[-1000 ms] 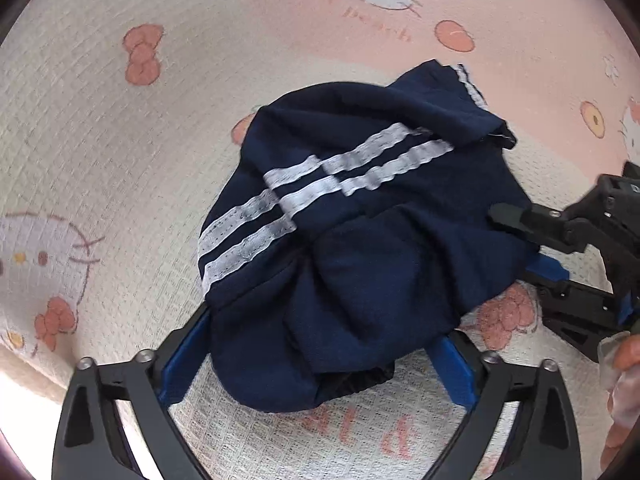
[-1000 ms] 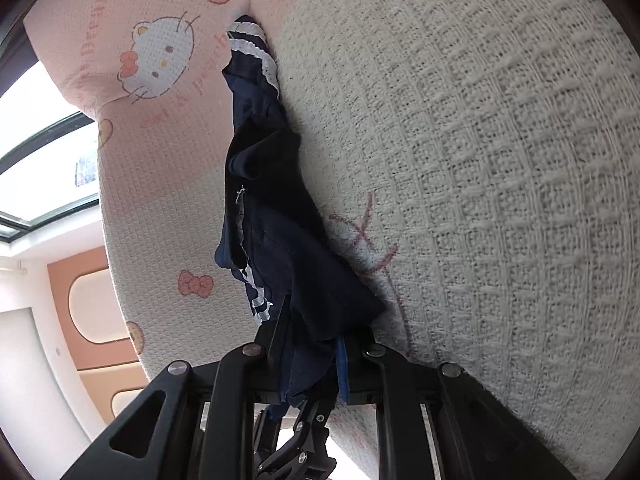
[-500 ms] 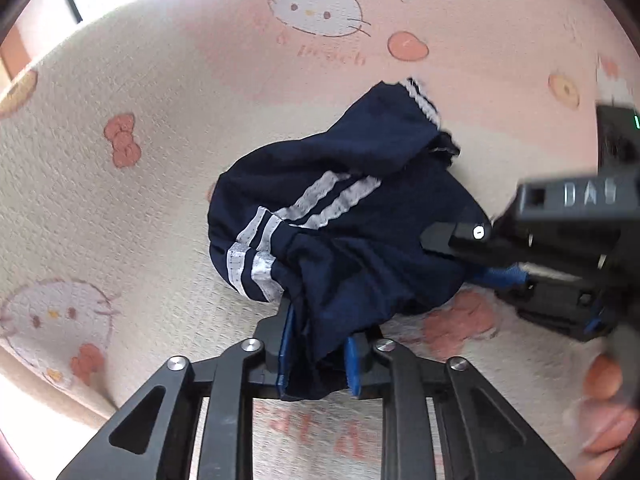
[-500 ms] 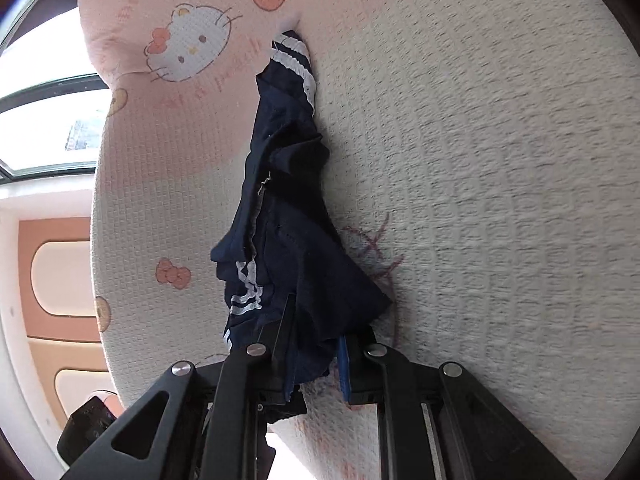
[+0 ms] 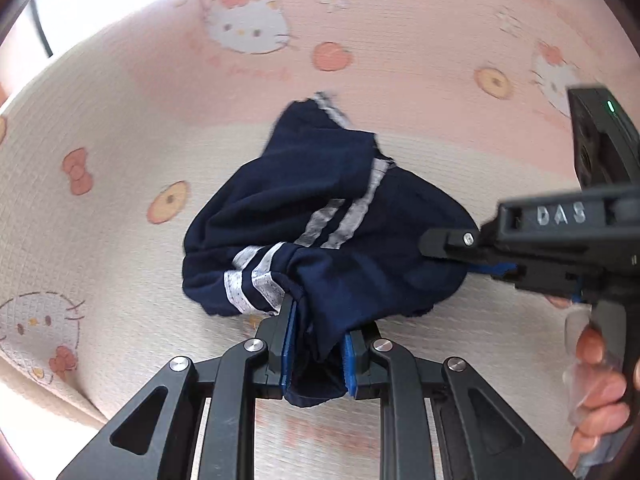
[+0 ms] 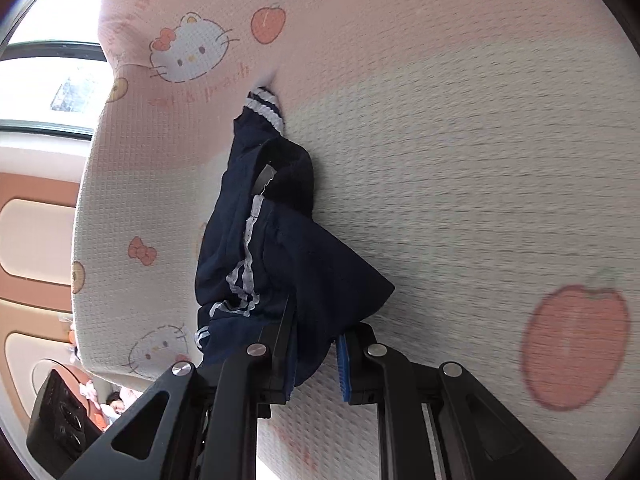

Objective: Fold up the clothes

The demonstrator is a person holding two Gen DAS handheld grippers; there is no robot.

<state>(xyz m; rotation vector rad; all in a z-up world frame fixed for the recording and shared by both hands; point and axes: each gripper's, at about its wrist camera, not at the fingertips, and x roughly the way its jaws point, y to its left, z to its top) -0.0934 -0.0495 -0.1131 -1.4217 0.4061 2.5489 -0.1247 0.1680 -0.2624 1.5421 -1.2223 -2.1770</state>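
Shorts (image 5: pixel 320 232): navy, white-striped, bunched on quilt (image 5: pixel 120 120). Left gripper (image 5: pixel 316 354) clamped on near hem; right gripper (image 6: pixel 316 354) clamped on side edge. Step: lifting to spread. Next: draw hands apart, lay flat.

black tongs (image 5: pixel 316 354), blue pads, silver screws; right tongs (image 5: pixel 448 248) marked "das", green light.

A bright window (image 6: pixel 48 92) and orange-panelled wall (image 6: pixel 28 216) lie beyond the cartoon-printed bedcover (image 6: pixel 460 140).
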